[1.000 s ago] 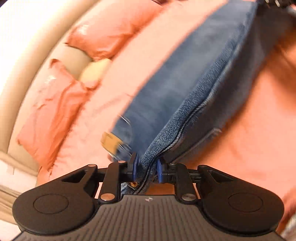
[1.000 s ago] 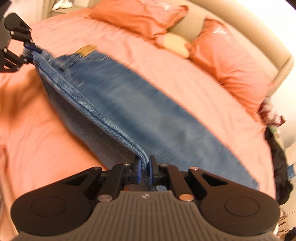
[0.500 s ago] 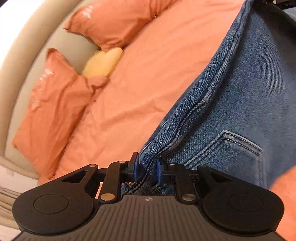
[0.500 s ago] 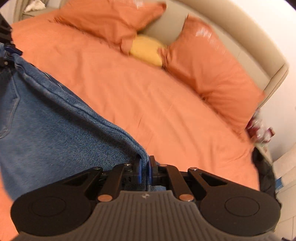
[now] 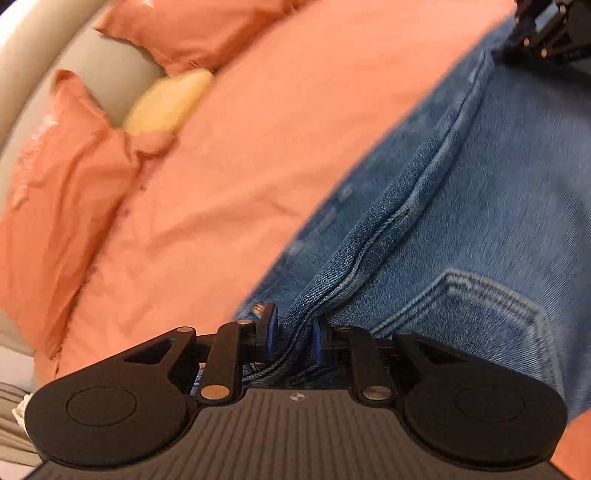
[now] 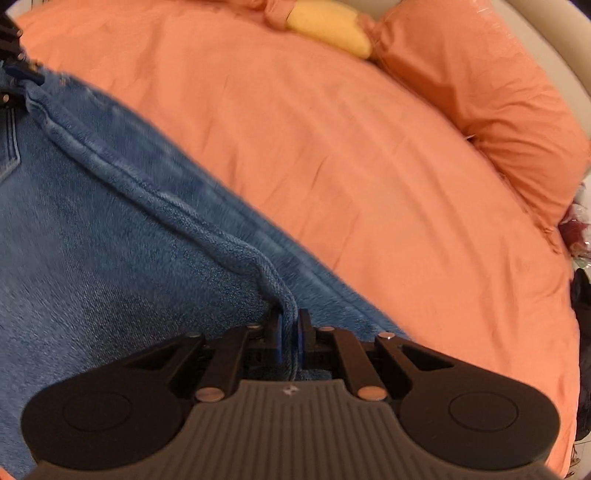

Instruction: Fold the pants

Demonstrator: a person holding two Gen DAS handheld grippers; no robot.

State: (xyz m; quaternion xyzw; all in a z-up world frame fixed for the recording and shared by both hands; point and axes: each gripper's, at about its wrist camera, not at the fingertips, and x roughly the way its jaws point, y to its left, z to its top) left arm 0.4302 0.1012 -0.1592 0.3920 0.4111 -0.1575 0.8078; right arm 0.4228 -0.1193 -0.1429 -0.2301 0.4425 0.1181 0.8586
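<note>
A: What is shown?
B: Blue jeans [image 5: 480, 221] are held over an orange bed [image 6: 332, 147], the doubled edge clamped in the left gripper [image 5: 293, 334] and the right gripper [image 6: 290, 332].
A: Next?
B: Probably, the fold is to be laid flat.

A bedroom in a home. A bed [image 6: 332, 155] fills both views, spread with an orange cover. At its head edge two orange pillows [image 5: 66, 192] lean on a padded beige headboard [image 5: 110, 74], a small yellow cushion [image 6: 328, 26] between them. Past the bed's right edge lies some household clutter [image 6: 576, 229], too blurred to identify.
</note>
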